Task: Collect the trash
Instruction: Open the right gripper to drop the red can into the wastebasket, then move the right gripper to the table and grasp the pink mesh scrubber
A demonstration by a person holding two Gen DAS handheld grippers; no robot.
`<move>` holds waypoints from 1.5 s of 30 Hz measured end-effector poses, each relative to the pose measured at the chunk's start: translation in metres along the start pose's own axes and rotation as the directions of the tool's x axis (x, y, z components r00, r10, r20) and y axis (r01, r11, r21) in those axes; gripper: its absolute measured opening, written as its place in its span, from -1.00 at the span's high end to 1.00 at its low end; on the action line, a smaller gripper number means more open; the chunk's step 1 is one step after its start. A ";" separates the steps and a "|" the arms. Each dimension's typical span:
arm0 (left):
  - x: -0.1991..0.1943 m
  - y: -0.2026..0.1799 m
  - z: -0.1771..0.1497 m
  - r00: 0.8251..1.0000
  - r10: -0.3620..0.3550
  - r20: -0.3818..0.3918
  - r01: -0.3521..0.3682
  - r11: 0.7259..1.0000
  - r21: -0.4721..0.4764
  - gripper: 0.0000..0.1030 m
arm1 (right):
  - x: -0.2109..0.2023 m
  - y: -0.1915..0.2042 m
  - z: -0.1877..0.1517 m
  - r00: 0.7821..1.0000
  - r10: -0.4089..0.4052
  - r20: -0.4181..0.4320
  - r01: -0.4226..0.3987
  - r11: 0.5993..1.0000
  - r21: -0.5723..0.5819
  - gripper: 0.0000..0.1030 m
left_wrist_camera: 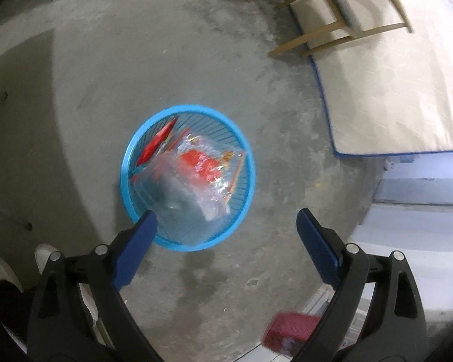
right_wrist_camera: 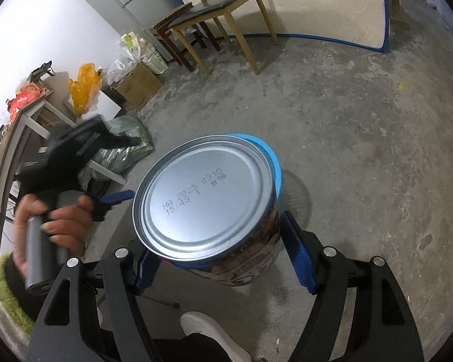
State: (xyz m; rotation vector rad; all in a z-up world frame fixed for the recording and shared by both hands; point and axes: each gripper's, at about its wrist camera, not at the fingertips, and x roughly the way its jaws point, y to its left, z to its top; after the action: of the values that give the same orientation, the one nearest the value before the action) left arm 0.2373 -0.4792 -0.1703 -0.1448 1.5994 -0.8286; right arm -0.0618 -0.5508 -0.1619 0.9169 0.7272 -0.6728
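Note:
A round blue basket (left_wrist_camera: pixel 244 163) stands on the concrete floor. It holds a clear plastic container (left_wrist_camera: pixel 178 199), crumpled clear wrap and red wrappers (left_wrist_camera: pixel 157 141). My left gripper (left_wrist_camera: pixel 226 220) hangs over the basket's near rim, open, with nothing pressed between its blue fingers; the left finger overlaps the container. My right gripper (right_wrist_camera: pixel 214 241) is shut on a tin can (right_wrist_camera: pixel 208 193), whose silver stamped end faces the camera. The basket's rim (right_wrist_camera: pixel 271 157) peeks out behind the can. In the right wrist view a hand (right_wrist_camera: pixel 60 226) holds the left gripper (right_wrist_camera: pixel 114 197) at the left.
A mattress (left_wrist_camera: pixel 392 90) with blue piping lies on the floor at the right, with a wooden chair (right_wrist_camera: pixel 226 9) on it. A red object (left_wrist_camera: pixel 290 328) sits near the bottom. A cluttered table (right_wrist_camera: pixel 21 114), a cardboard box (right_wrist_camera: pixel 139 84) and a green bag (right_wrist_camera: pixel 123 147) line the left. A white shoe (right_wrist_camera: pixel 214 331) is below.

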 end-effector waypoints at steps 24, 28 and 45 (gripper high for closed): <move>-0.318 0.116 -0.166 0.876 0.258 0.406 -0.336 0.933 0.132 -0.73 | 0.254 0.036 0.070 0.938 0.110 -0.330 -0.019 0.964 0.267 -0.47; -0.338 0.150 -0.192 0.859 0.298 0.416 -0.361 0.929 0.078 -0.74 | 0.228 0.028 0.064 0.956 0.119 -0.269 -0.039 0.957 0.286 -0.47; -0.375 0.212 -0.210 0.805 0.290 0.518 -0.292 0.953 -0.079 -0.74 | 0.041 0.109 0.082 0.975 0.211 -0.069 -0.216 0.973 -0.084 -0.47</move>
State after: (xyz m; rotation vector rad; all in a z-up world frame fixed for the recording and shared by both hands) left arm 0.2077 -0.0344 0.0075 -0.1062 1.0613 -0.4916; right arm 0.0674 -0.5816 -0.1108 0.9187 0.6948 -0.4200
